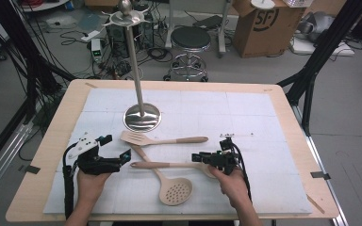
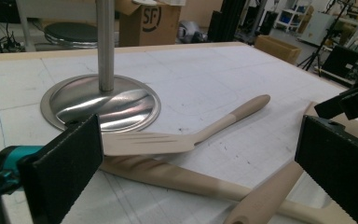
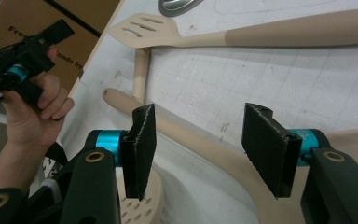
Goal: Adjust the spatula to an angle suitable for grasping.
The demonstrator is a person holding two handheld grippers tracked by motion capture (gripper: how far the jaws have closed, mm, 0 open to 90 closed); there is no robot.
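Note:
Three pale wooden utensils lie on the white mat. A slotted spatula (image 1: pixel 136 138) (image 2: pixel 149 142) (image 3: pixel 144 30) lies nearest the metal stand (image 1: pixel 142 117). A perforated skimmer (image 1: pixel 175 192) (image 3: pixel 140 210) crosses under a spoon handle (image 1: pixel 165 165) (image 3: pixel 186 135). My right gripper (image 1: pixel 210 151) (image 3: pixel 198 149) is open and hovers over the spoon's handle near its bowl, one jaw on each side, with the pads not touching it. At the left my left gripper (image 1: pixel 116 147) (image 2: pixel 200 158) is open, aimed at the utensils, with nothing between its pads.
The stand's shiny round base (image 2: pixel 102 102) and tall pole rise at the mat's middle back. The wooden table edge (image 1: pixel 37 188) frames the mat. A stool (image 1: pixel 190 40), a cardboard box (image 1: pixel 264 23) and cables are on the floor beyond.

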